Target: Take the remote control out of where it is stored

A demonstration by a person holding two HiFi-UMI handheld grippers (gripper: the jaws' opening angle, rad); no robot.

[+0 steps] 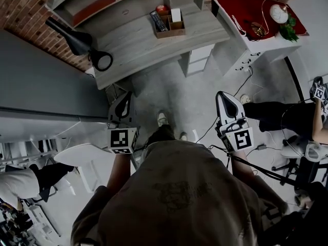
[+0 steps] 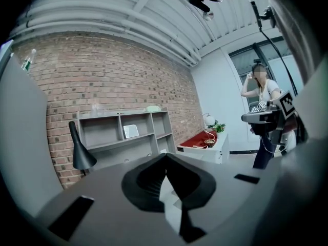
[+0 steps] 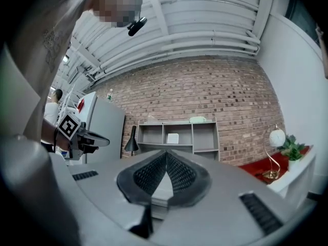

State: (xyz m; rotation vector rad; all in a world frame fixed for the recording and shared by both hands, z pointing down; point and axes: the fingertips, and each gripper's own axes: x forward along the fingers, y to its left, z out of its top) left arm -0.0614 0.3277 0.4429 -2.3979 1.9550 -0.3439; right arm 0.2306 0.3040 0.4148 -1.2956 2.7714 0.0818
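1. The job has not begun, as far as I can see. The remote control (image 1: 158,20) lies in its open brown box (image 1: 169,33) on the grey table (image 1: 133,50), untouched.
2. It shares the box with a red round thing (image 1: 162,8) and a small white box (image 1: 176,15). It lies along the box's left side, dark and slim, with one end tilted up towards the shelf unit (image 1: 92,4) behind.
3. I am standing well apart from the table, with bare floor between my feet and its front edge. Both tools are held out in front of me, roughly level, over the floor and not the table.
4. My left hand-held gripper (image 2: 165,157) has its jaws pressed together at the tips. Nothing is between them and they touch nothing.
5. My right hand-held gripper (image 3: 166,154) is the same: its ribbed pads meet at the point and it is empty.
6. By my reckoning everything is left to do: step up to the table, spread one hand-held gripper, pinch the remote control across its narrow body and lift it clear of the box.
7. The right one looks better placed, since the box sits nearer that side of the table and a black lamp (image 1: 72,37) stands over on the left.
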